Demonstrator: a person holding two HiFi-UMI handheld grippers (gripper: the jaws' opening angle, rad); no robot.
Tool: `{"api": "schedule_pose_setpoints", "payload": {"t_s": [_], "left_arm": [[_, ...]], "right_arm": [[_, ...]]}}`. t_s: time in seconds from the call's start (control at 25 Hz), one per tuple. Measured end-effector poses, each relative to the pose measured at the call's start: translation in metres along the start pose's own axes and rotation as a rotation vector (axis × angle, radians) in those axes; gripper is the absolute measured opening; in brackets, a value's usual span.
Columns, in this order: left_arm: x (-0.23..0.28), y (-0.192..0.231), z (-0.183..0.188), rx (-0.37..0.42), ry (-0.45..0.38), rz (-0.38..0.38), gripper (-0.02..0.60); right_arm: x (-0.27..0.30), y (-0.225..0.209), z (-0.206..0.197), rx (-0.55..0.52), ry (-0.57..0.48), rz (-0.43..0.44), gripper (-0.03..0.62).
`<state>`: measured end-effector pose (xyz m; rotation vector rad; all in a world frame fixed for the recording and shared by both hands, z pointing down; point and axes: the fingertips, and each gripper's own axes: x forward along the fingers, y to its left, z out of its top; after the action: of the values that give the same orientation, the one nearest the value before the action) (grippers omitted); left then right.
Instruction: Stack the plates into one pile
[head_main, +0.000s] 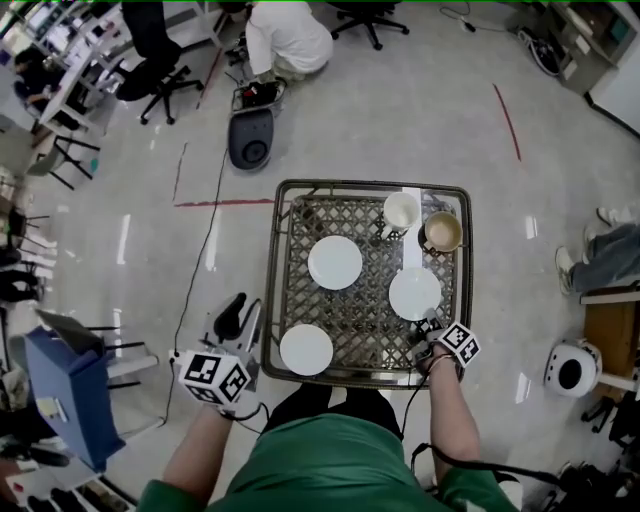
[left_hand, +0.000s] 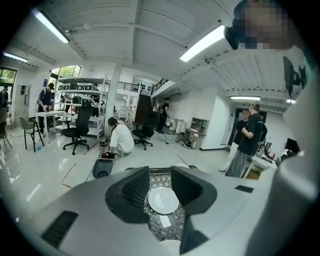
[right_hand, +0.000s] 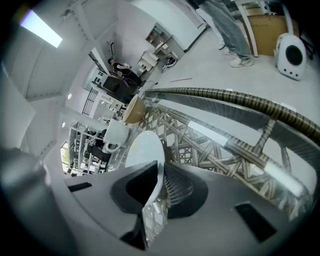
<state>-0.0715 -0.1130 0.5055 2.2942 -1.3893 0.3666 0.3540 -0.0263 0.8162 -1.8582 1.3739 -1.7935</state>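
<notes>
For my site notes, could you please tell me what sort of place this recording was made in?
Probably an open lab or workshop: rolling office chairs on a polished floor, metal shelving, and ceiling strip lights.

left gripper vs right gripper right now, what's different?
Jaws: the left gripper stands open and grips nothing; the right gripper is closed on the rim of the right plate.
Place: the left gripper hangs just off the near left corner of the table, touching nothing; the right gripper is over the table's near right part.
Shared: both point forward and down toward the table.
</notes>
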Motion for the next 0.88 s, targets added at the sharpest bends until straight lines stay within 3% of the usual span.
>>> {"api": "schedule_pose_setpoints", "payload": {"t_s": [0.24,0.52,0.88], "left_arm": [[-0.009,0.004,-0.003,-0.012,-0.019,0.017,0.146],[-0.011,-0.002,-0.003,0.013,-0.033,-0.004,0.146],[-0.027,0.008,-0.009,-0.017,-0.059,-0.009,0.146]], "right_arm": [[-0.004,0.005,0.004,0.053,-0.041,0.056,0.043],[-0.023,0.043,0.016,-0.01,-0.079,0.149,0.028],[-0.03,0.078,0.01,-0.041,-0.07,0.239,0.028]]}}
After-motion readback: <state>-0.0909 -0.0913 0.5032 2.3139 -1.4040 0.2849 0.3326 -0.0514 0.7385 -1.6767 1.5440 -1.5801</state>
